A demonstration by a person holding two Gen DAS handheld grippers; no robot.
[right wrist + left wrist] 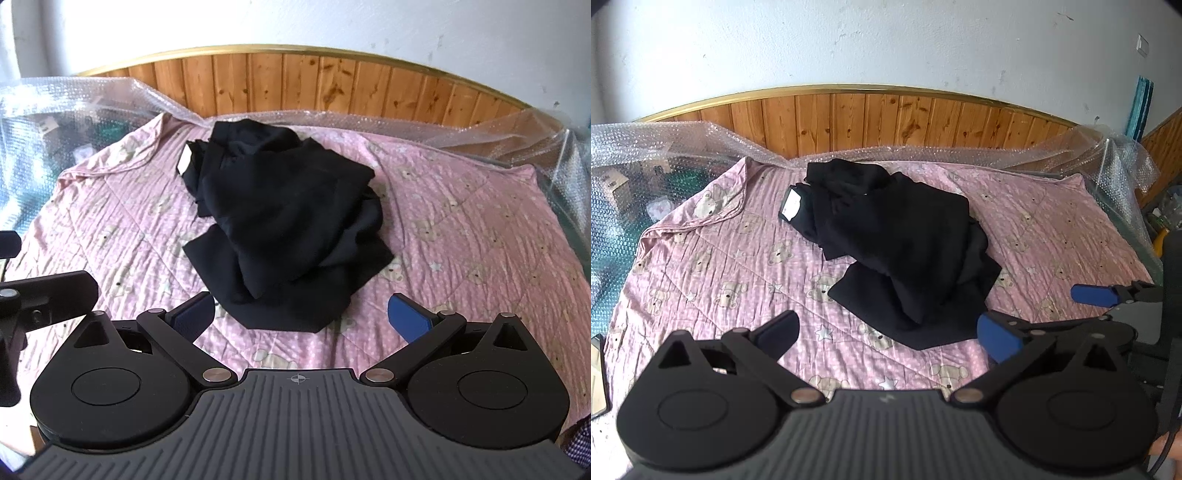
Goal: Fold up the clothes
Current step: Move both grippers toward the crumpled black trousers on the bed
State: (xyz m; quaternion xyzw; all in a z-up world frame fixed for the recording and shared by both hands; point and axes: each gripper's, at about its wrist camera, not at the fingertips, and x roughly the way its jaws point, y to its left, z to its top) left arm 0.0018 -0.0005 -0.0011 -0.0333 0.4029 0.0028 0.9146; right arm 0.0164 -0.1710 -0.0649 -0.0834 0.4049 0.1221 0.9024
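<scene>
A black garment [897,243] lies crumpled in a heap on the pink bear-print quilt [713,273], with a white label [792,203] at its far left end. It also shows in the right wrist view [288,229]. My left gripper [886,332] is open and empty, hovering just short of the garment's near edge. My right gripper [301,315] is open and empty, with the garment's near edge between its fingers' line. In the left wrist view the right gripper [1039,308] shows at the right, open.
A wooden headboard [886,118] stands behind the bed against a white wall. Bubble wrap [665,147] covers clutter along the left, back and right sides of the quilt. The left gripper's finger [48,291] shows at the left edge of the right wrist view.
</scene>
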